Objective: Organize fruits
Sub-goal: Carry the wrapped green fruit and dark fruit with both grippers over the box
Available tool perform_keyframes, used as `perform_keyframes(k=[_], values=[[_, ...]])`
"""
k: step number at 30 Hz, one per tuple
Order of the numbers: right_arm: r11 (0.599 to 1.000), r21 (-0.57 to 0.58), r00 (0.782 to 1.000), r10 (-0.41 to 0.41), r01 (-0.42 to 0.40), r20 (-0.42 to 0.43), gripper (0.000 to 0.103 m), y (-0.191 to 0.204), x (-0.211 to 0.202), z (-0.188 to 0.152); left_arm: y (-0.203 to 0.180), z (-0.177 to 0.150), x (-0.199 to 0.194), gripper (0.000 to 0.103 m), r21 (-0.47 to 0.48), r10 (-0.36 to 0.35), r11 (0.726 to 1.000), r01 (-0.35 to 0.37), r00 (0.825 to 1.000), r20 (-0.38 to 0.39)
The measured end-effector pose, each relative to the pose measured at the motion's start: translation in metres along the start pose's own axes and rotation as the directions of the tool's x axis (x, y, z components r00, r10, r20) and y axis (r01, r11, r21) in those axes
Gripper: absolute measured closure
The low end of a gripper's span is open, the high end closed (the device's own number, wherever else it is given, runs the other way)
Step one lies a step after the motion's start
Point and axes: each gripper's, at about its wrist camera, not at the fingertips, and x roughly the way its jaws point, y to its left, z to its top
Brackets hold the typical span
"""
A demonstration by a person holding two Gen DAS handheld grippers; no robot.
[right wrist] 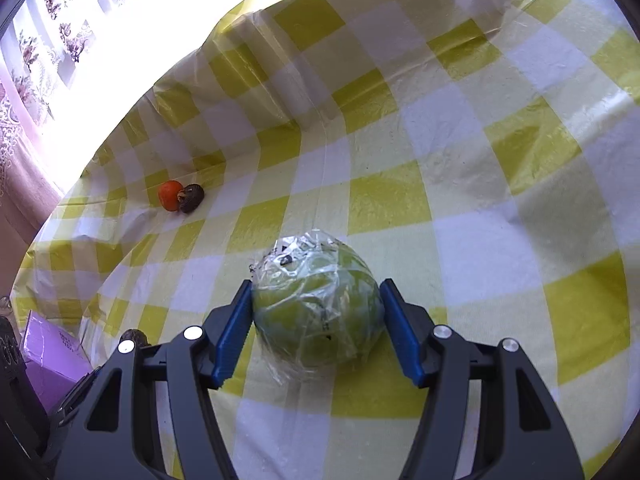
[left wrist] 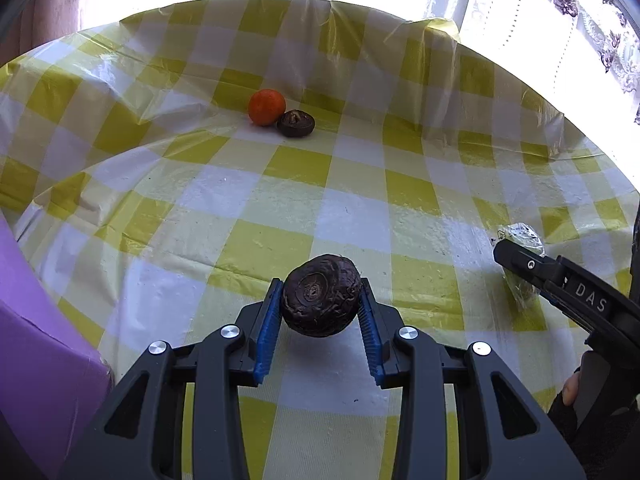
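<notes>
Left wrist view: my left gripper [left wrist: 320, 300] is clamped on a dark brown wrinkled fruit [left wrist: 321, 295], both blue pads [left wrist: 267, 332] pressing its sides, above the yellow-and-white checked tablecloth [left wrist: 224, 200]. Farther back on the cloth, an orange [left wrist: 267, 107] touches a second dark fruit [left wrist: 296, 123]. A purple box [left wrist: 36, 320] sits at the left edge. My right gripper [left wrist: 520, 276] enters from the right at a wrapped green fruit [left wrist: 524, 240].

Right wrist view: my right gripper [right wrist: 316, 320] brackets the plastic-wrapped green fruit [right wrist: 316, 312], which rests on the cloth [right wrist: 480, 220]. The left pad [right wrist: 234, 328] touches it; whether the right pad makes contact cannot be determined. The orange [right wrist: 170, 195] and dark fruit [right wrist: 192, 198] lie far left.
</notes>
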Motion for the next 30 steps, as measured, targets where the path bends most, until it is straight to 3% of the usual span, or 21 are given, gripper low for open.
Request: perform_keyframes(k=[4,8,16,24,27,30], values=[[0.999,-0.005,0.998,-0.033,0.033,0.052,0.040,0.010,-0.030,-0.030,-0.001,-0.015,-0.015,0.068,0.015,-0.013,1.000,0.013,1.000,0.001],[0.998,0.034,0.998,-0.054,0.053,0.025,0.040,0.012,-0.050,-0.058,-0.003,-0.036,-0.032,0.068,0.041,-0.035,0.999,0.036,0.999,-0.010],[0.995,-0.021,0.994,-0.099,0.100,0.050,0.039,0.026,-0.087,-0.102,0.003,-0.068,-0.064,0.068,0.062,-0.049,0.997,0.049,0.999,0.000],[0.993,-0.032,0.989,-0.110,0.114,0.100,0.039,0.037,-0.111,-0.121,0.011,-0.086,-0.104,0.068,0.100,-0.021,0.995,0.012,0.996,0.090],[0.994,-0.037,0.979,-0.095,0.103,0.178,0.039,0.047,-0.128,-0.124,0.008,-0.087,-0.141,0.068,0.132,-0.010,0.991,-0.019,0.978,0.211],[0.991,-0.085,0.951,-0.073,0.103,0.301,0.039,0.067,-0.151,-0.126,0.006,-0.084,-0.183,0.068,0.143,0.018,0.987,-0.076,0.930,0.366]])
